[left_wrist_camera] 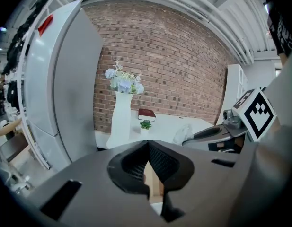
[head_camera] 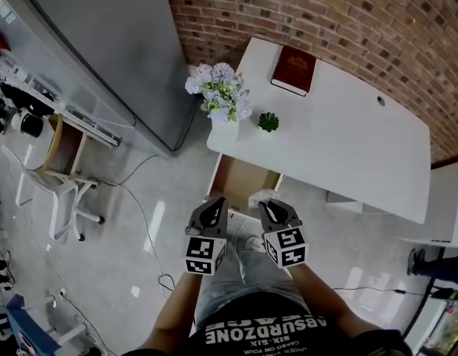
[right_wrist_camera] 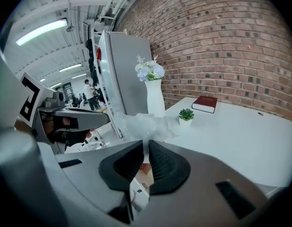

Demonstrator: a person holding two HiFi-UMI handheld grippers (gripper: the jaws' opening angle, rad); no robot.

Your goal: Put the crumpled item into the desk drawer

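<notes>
The crumpled item [head_camera: 261, 196] is a white, translucent wad. My right gripper [head_camera: 268, 208] is shut on it, and it bulges out just past the jaw tips [right_wrist_camera: 146, 126]. It hangs over the near end of the open desk drawer [head_camera: 240, 178], whose wooden inside shows below the white desk [head_camera: 340, 124]. My left gripper [head_camera: 216, 203] hovers beside the right one, just left of the drawer's front. Its jaws meet at the tips with nothing between them [left_wrist_camera: 148, 144]. From the left gripper view the wad [left_wrist_camera: 183, 134] shows at the tip of the right gripper [left_wrist_camera: 202, 133].
On the desk stand a white vase of pale flowers [head_camera: 223, 99], a small potted plant [head_camera: 269, 122] and a red book [head_camera: 294, 70]. A tall grey cabinet [head_camera: 102, 43] rises to the left, with a chair [head_camera: 61, 169] and a floor cable [head_camera: 151, 236] nearby. A brick wall backs the desk.
</notes>
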